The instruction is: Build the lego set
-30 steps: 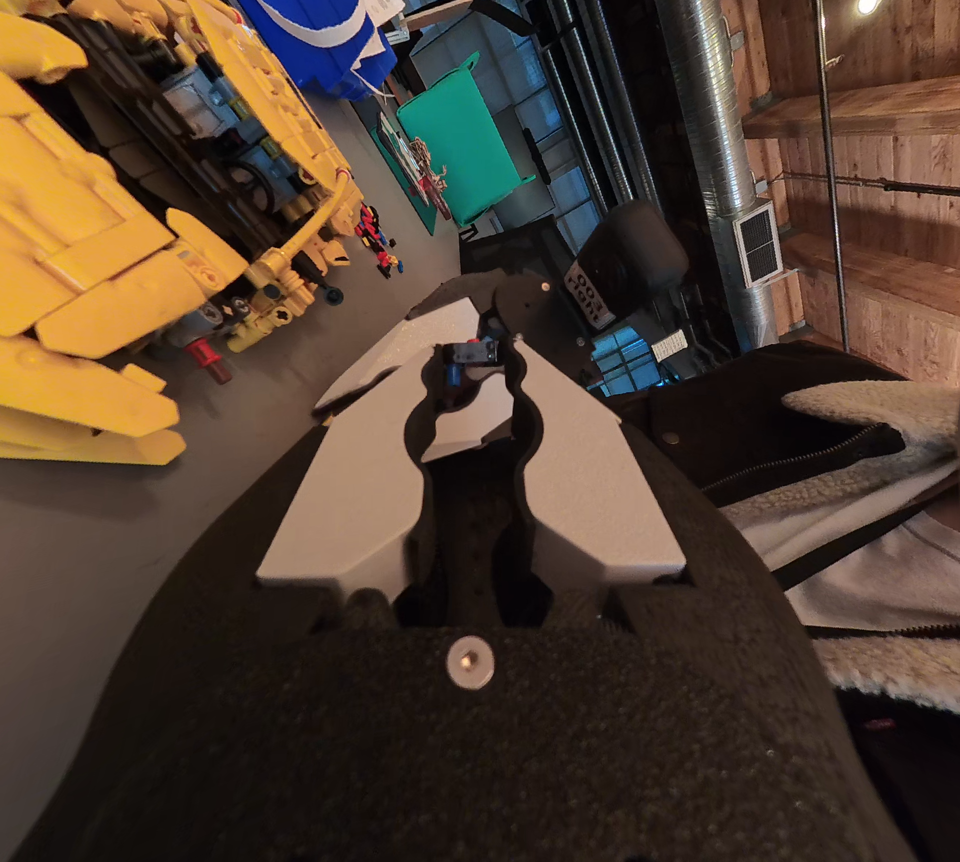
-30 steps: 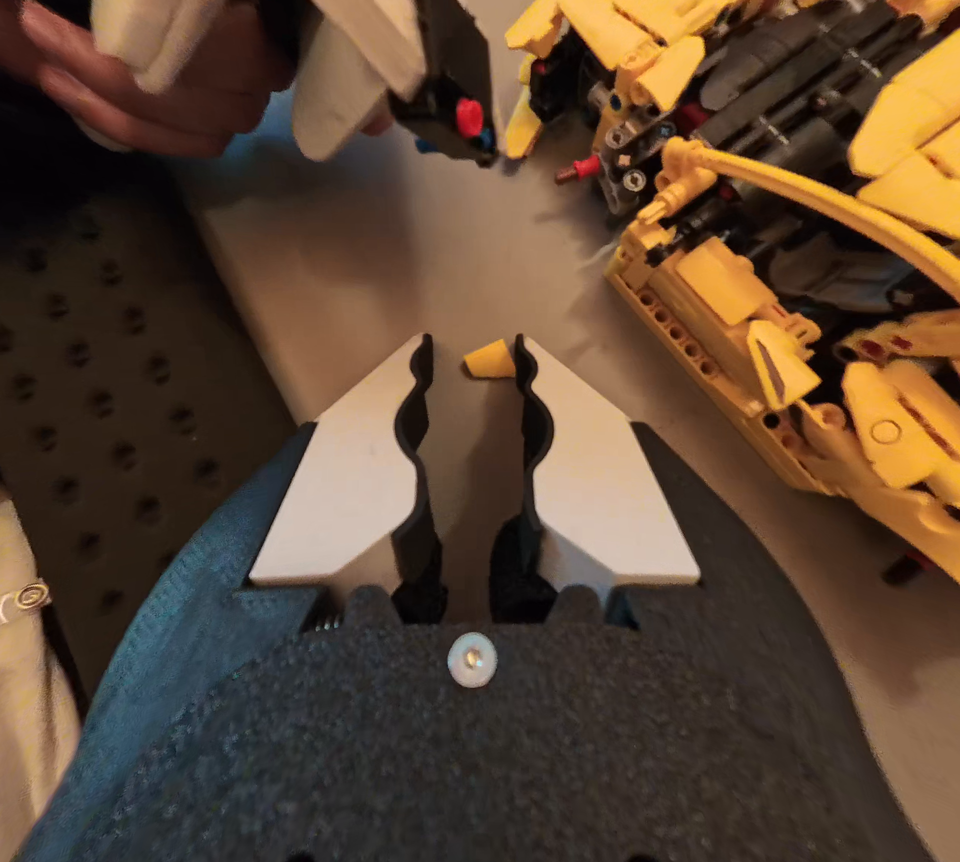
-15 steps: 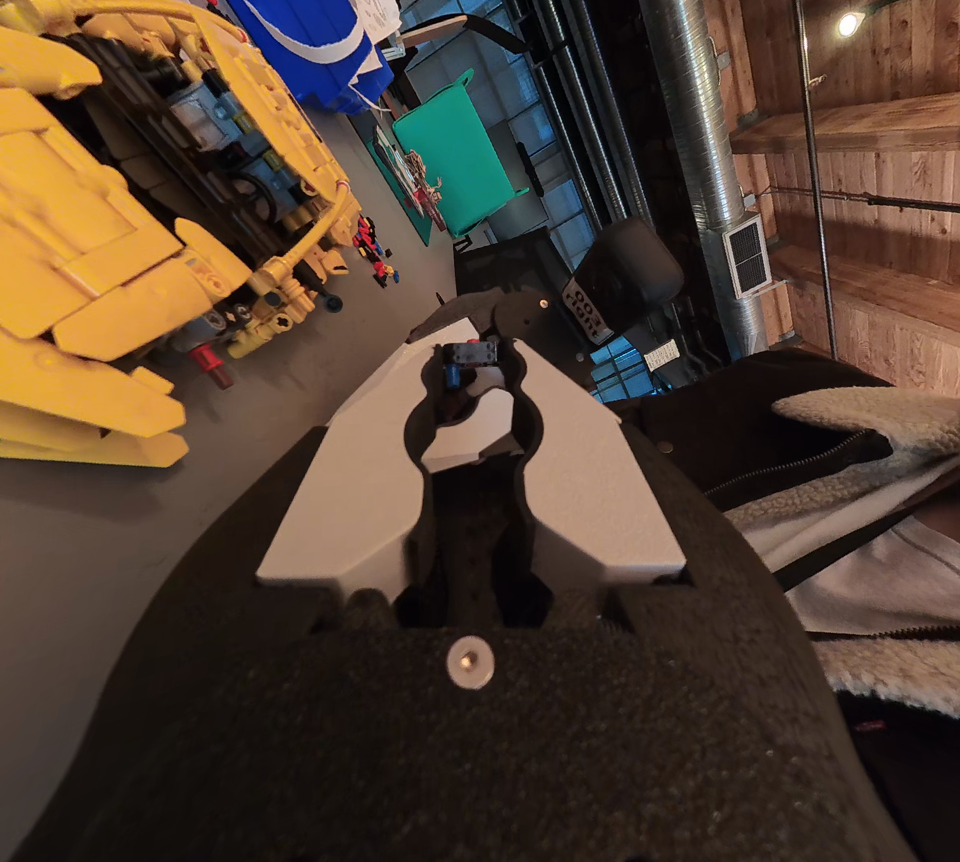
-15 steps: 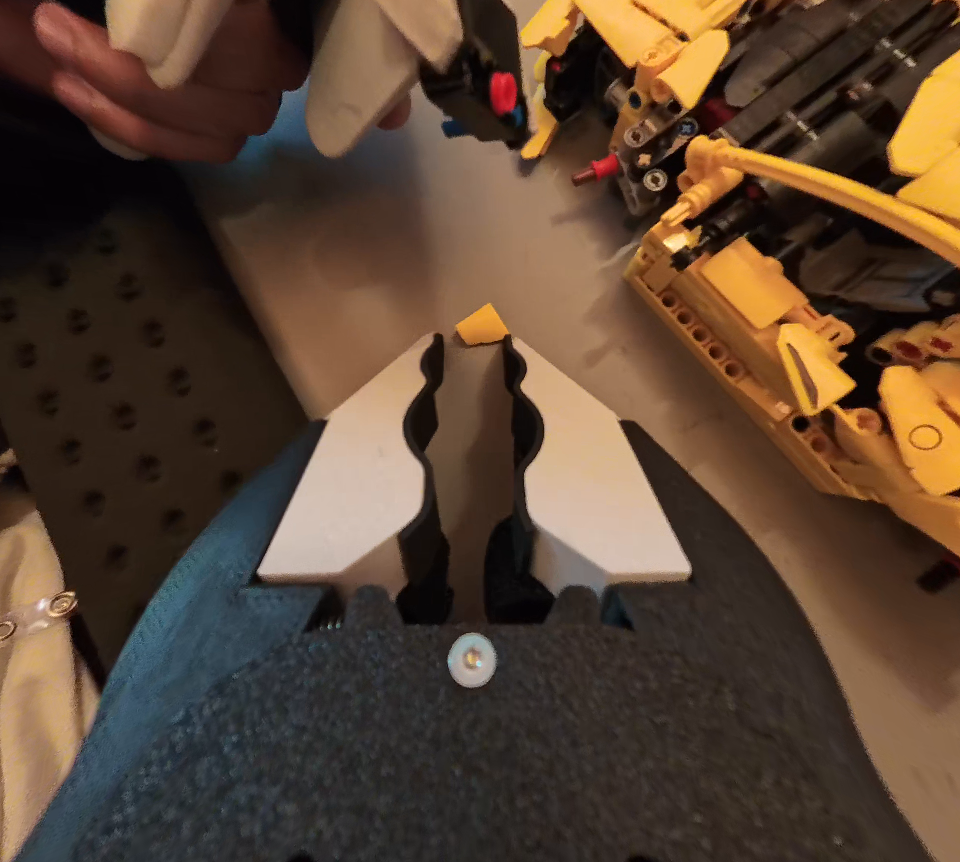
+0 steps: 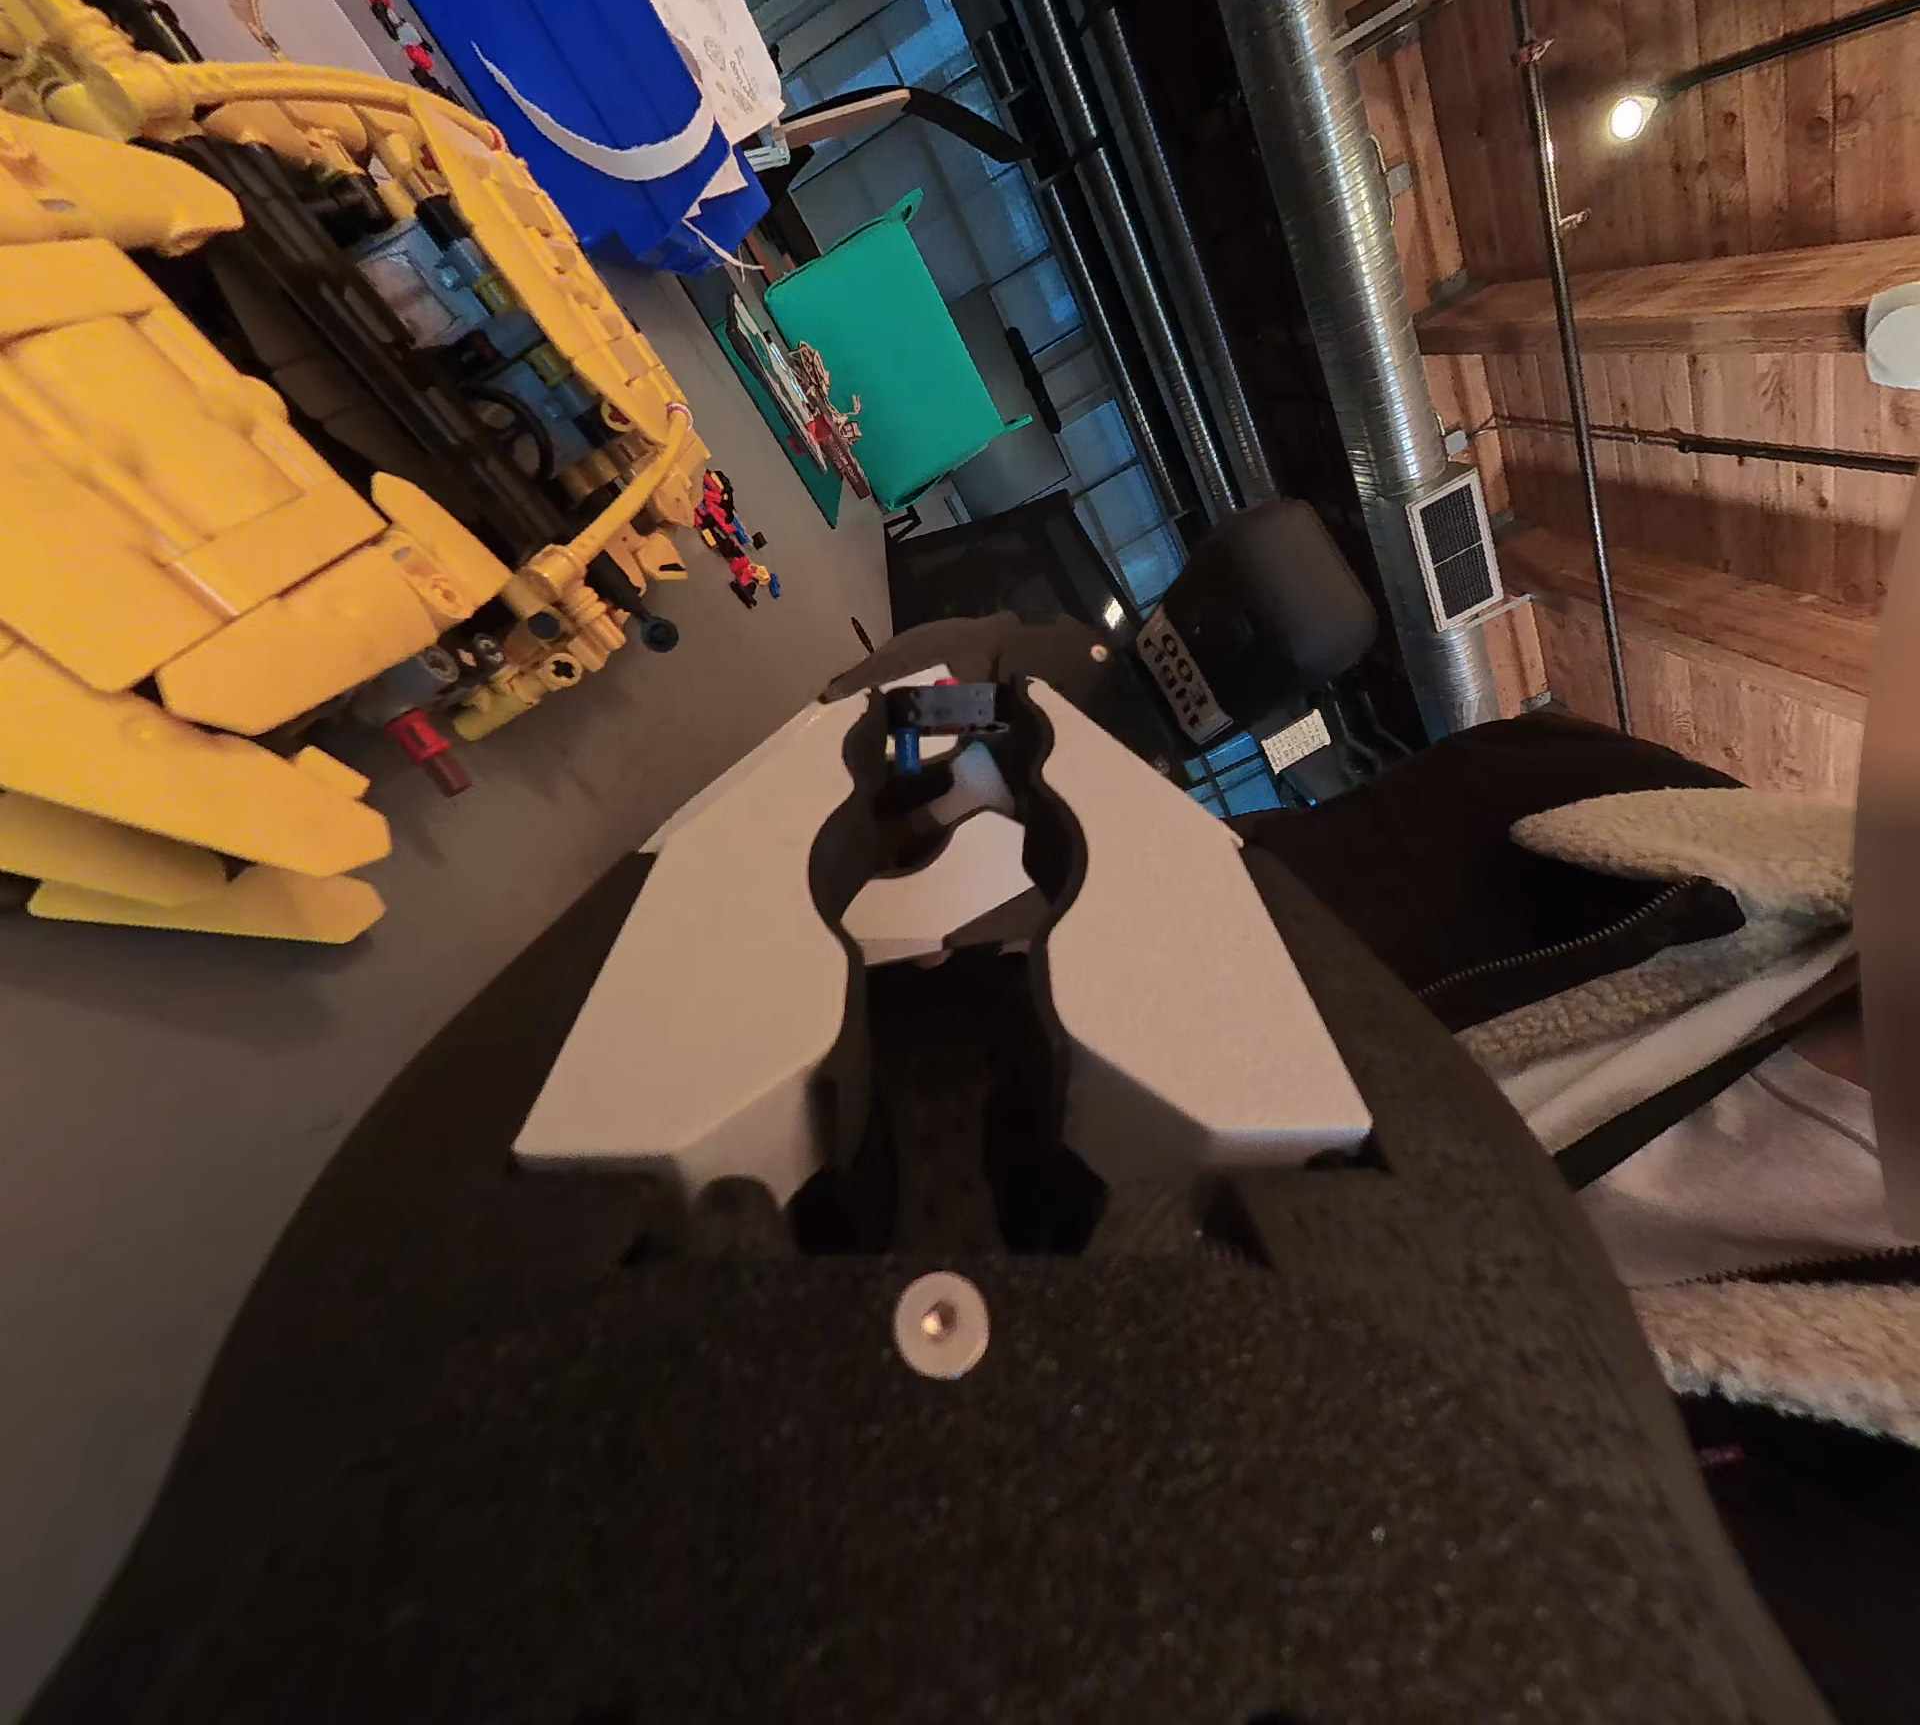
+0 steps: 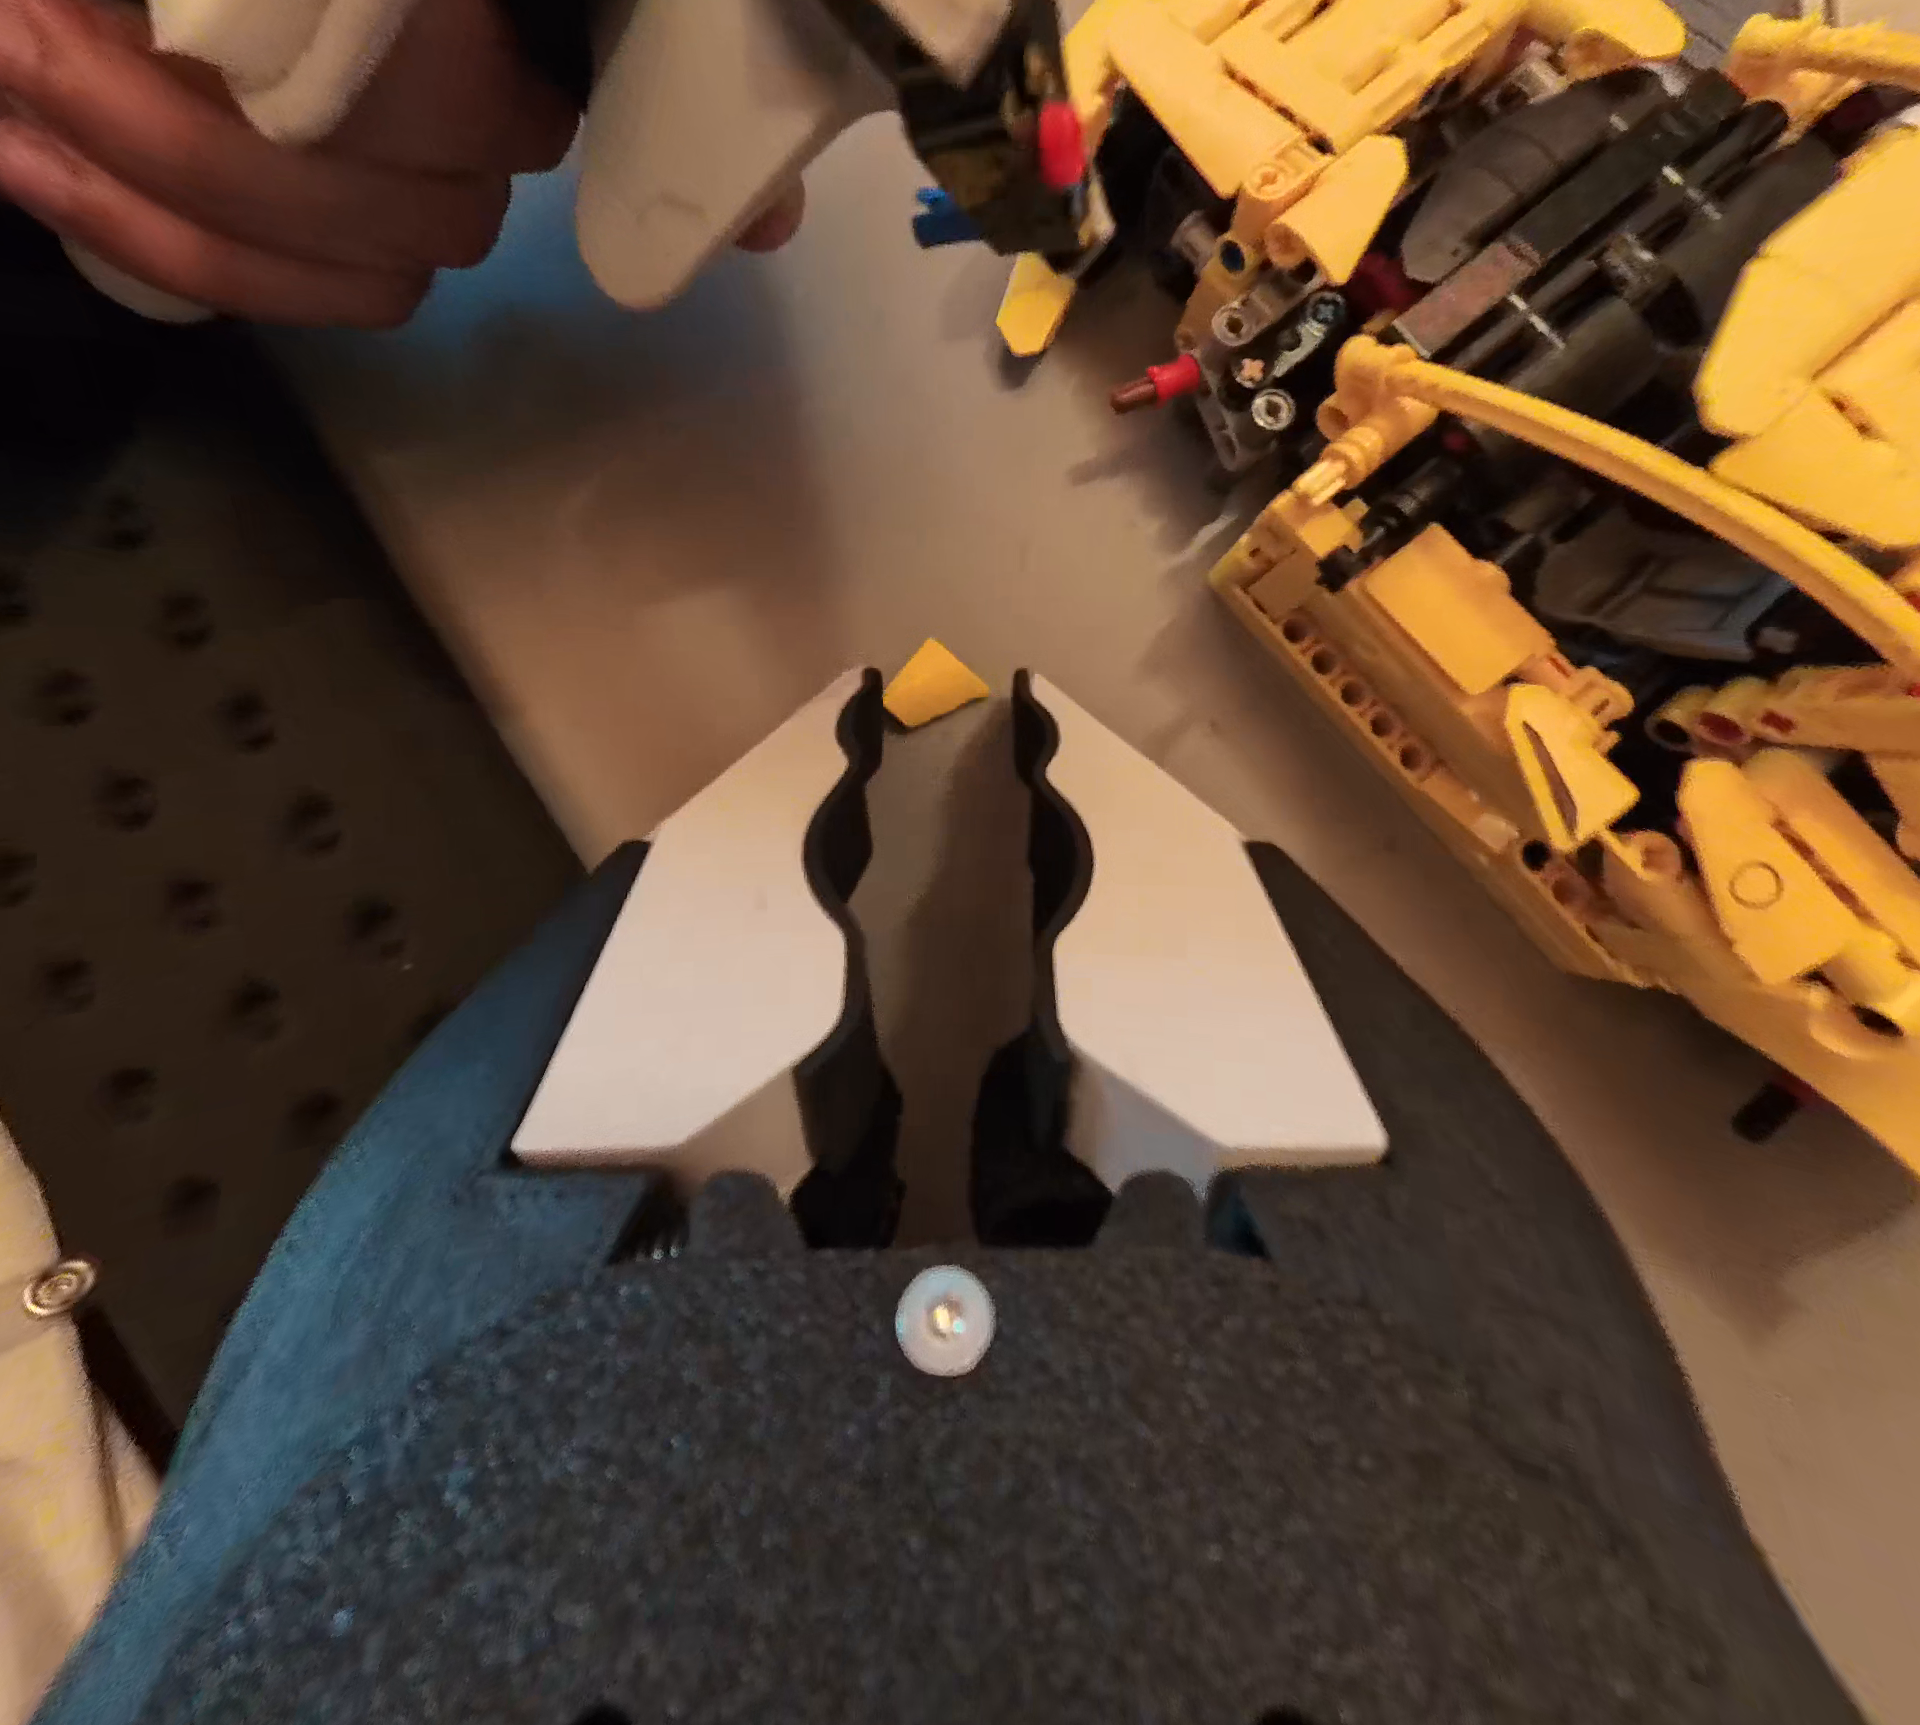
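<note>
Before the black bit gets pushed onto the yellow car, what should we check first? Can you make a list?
1. Left gripper has hold of the small black piece: ok, it sits pinched at the tips.
2. Piece is near the yellow car model: ok, right beside its open end, though I cannot tell if they touch.
3. Piece is lined up with the right hole: cannot tell, the picture is blurred there.
4. Right gripper is free to help: ok, open and empty.
5. Loose yellow wedge out of the way: not ok, it lies on the table at the right gripper's tips.
</note>
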Action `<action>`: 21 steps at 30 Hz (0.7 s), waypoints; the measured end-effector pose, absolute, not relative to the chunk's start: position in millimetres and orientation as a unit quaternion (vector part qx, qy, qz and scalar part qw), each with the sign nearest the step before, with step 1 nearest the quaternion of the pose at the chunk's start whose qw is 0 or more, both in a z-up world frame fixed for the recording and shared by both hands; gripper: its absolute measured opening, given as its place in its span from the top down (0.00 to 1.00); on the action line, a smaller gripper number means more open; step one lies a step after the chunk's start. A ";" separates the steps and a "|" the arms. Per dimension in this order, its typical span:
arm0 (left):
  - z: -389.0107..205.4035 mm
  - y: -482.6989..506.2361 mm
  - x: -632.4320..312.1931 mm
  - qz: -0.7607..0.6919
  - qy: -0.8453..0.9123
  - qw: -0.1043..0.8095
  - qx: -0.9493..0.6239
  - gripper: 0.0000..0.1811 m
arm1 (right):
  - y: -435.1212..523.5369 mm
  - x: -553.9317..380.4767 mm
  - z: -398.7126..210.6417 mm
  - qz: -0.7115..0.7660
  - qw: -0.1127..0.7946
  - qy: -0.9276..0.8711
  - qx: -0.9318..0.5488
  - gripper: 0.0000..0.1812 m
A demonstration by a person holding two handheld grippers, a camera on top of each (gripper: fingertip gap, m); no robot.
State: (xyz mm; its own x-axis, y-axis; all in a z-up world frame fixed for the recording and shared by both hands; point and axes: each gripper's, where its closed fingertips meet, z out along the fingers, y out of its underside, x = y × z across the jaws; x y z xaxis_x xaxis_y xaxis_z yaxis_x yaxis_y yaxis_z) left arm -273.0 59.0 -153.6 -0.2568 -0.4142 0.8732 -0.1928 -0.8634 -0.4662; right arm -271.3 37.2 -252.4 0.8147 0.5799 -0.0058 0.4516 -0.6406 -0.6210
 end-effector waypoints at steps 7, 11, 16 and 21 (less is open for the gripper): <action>-153.8 58.7 -272.8 -0.752 0.251 0.073 -0.605 0.88 | 34.1 -276.4 -256.8 0.102 0.296 -0.283 -0.907 0.87; -153.6 59.3 -273.2 -0.753 0.249 0.073 -0.605 0.88 | 31.5 -278.1 -253.3 0.111 0.294 -0.287 -0.905 0.87; -153.6 59.9 -273.3 -0.753 0.248 0.074 -0.605 0.88 | 30.4 -281.2 -244.4 0.097 0.317 -0.336 -0.881 0.87; -153.3 60.4 -273.7 -0.754 0.247 0.074 -0.605 0.88 | 22.8 -294.1 -229.3 0.115 0.356 -0.412 -0.831 0.86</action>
State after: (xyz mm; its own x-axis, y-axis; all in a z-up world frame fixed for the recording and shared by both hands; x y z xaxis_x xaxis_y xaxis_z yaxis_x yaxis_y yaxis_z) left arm -273.7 60.4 -153.3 -0.2573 -0.4097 0.8752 -0.1874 -0.8674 -0.4611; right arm -294.1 22.8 -229.3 0.6349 0.7658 0.1023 0.6021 -0.4075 -0.6866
